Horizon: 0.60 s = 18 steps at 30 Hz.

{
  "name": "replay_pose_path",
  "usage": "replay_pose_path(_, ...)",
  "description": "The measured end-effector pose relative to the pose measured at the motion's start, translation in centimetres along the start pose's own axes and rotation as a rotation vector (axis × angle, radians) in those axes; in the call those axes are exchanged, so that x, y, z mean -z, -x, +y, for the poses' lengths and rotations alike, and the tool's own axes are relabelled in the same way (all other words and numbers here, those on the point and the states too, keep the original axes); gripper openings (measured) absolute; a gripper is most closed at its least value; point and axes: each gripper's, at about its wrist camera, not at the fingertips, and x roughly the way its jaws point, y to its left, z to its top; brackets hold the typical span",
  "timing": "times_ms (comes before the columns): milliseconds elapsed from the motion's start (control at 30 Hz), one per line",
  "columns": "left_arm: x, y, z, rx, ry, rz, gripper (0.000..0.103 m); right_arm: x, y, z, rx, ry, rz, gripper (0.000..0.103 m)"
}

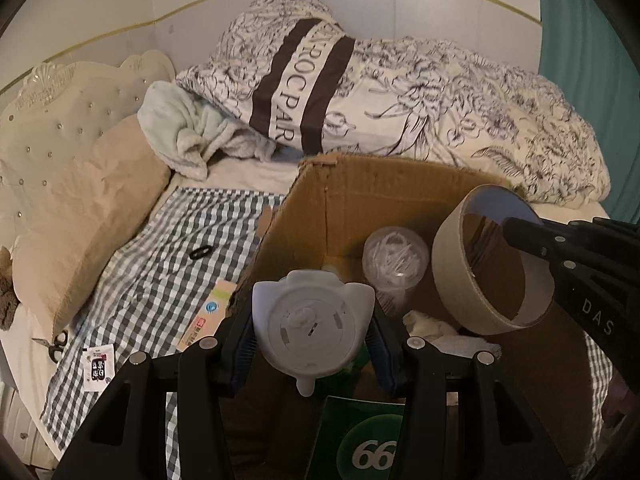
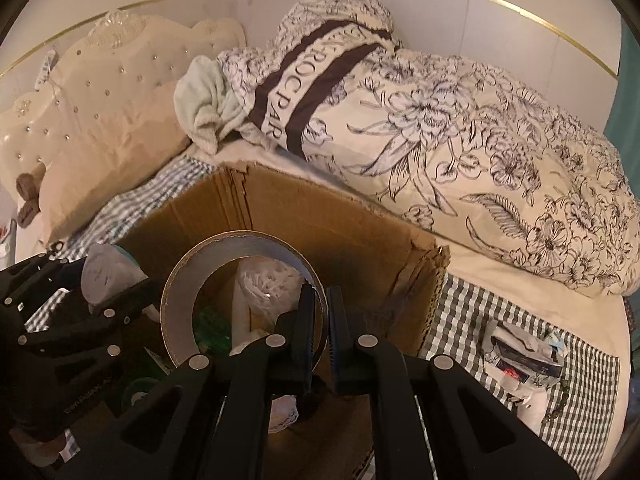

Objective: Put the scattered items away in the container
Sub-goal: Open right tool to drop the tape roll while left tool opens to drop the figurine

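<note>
Both grippers hang over the open cardboard box (image 1: 360, 200), which sits on the bed's checked sheet (image 1: 160, 248). The left gripper (image 1: 312, 344) is clenched on a white plastic device (image 1: 310, 320) with a round underside, held at the box's near left wall. The right gripper (image 2: 318, 320) pinches the wall of a wide tape roll (image 2: 240, 292) between its fingers, one inside the ring and one outside, so the roll hangs above the box interior. Already inside lie a clear tub of cotton swabs (image 1: 394, 260), some crumpled white tissue (image 1: 436, 328) and a green item marked 66 (image 1: 368, 440).

The step in hand looks like the drop-off, and it would go best one item at a time. The roll hangs well inside the walls; lowering it toward the bare cardboard floor right of the swab tub before the fingers part would keep it from bouncing or rolling onto the tub. The white device sits nearer the left wall — it should probably travel a little farther in and down, so it clears the edge and does not tip out onto the sheet.

Items remain outside: a black hair tie (image 1: 200, 252), a flat pink-and-green packet (image 1: 208, 316), a small sachet (image 1: 98, 368), scissors (image 1: 56, 346) at the sheet's edge, and a crumpled packet (image 2: 524, 360) right of the box — so the task seems only partly done
</note>
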Motion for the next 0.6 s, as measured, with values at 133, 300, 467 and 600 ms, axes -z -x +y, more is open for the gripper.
replay_pose_path(133,0.3,-0.7,0.0,0.002,0.001,0.025,0.050,0.4,-0.9,-0.1,0.005,0.002,0.032,0.006)
replay_pose_path(300,0.0,-1.0,-0.2,-0.004,0.001,0.045,0.050,0.7,-1.1,-0.2,0.002,-0.002,0.040,0.010)
replay_pose_path(467,-0.3,-0.6,-0.3,-0.004,0.007,0.046,0.052,0.7,-0.2,0.0,0.000,0.005,0.014,0.031)
replay_pose_path(600,-0.7,0.6,-0.4,0.001,0.014,0.018,0.066,0.8,0.9,-0.1,-0.002,-0.017,-0.013,0.047)
